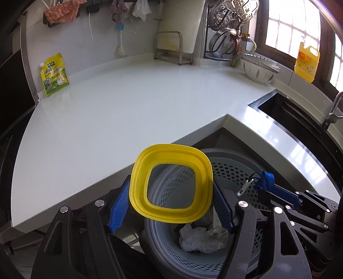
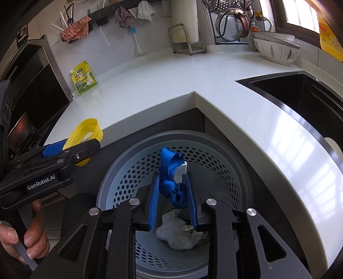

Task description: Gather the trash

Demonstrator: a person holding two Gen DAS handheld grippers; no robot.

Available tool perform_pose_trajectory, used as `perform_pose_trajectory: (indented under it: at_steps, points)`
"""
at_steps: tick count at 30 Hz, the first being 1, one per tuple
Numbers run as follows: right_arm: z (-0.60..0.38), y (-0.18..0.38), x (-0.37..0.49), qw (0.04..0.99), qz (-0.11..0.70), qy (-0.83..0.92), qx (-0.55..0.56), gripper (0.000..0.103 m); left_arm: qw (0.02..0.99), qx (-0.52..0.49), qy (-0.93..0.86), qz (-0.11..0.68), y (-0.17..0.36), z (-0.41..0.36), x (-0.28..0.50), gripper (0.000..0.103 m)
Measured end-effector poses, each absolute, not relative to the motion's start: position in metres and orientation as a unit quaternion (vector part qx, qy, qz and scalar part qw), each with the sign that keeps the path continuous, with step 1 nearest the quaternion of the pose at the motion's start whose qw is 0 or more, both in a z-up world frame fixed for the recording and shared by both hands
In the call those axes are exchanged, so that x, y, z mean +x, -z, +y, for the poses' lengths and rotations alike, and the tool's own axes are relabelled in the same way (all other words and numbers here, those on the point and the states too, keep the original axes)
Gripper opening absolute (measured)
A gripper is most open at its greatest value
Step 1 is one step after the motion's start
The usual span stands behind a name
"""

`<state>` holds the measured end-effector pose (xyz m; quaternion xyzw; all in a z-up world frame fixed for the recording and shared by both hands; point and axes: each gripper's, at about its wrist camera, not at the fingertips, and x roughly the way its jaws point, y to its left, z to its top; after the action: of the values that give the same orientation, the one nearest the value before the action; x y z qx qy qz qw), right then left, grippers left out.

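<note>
Below the inner corner of the white counter point(image 2: 214, 70) stands a grey perforated bin point(image 2: 216, 163), with crumpled clear plastic point(image 2: 178, 236) on its bottom. Over the bin's left rim the left gripper point(image 1: 171, 199) pinches a yellow square plastic ring point(image 1: 171, 182) by two opposite sides, its jaws spread wide. Above the middle of the bin the right gripper point(image 2: 173, 197) holds a knotted blue strap point(image 2: 171, 171) with a white clip, its jaws narrow and pressed on the knot. A hand point(image 2: 19, 242) grips the left tool's handle.

At the counter's far left edge, against the wall, stands a green and yellow pouch point(image 2: 84, 78). At the back are a metal rack point(image 2: 186, 40), a dish rack with lids point(image 2: 233, 21) and a white colander point(image 2: 276, 49). On the right a dark sink point(image 2: 300, 96) is set in the counter, by a bright window point(image 1: 287, 25), with a yellow bottle point(image 1: 306, 62) on the ledge. Cloths hang on the wall rail point(image 2: 100, 19).
</note>
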<state>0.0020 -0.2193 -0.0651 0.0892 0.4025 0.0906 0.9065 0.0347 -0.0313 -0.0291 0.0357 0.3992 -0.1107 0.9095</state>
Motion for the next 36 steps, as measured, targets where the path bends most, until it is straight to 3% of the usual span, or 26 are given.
perform_pose_trajectory:
  at_steps: [15,19,36]
  points:
    - [-0.221,0.080,-0.018,0.905,0.408,-0.079,0.087,0.030,0.899,0.034,0.105,0.423,0.051,-0.031,0.023,0.071]
    - [-0.224,0.076,-0.022,0.911,0.396,-0.074,0.087,0.057,0.902,0.033,0.100,0.420,0.048,-0.030,0.021,0.085]
    - [-0.229,0.076,-0.031,0.913,0.388,-0.080,0.097,0.060,0.902,0.041,0.087,0.420,0.046,-0.028,0.012,0.091]
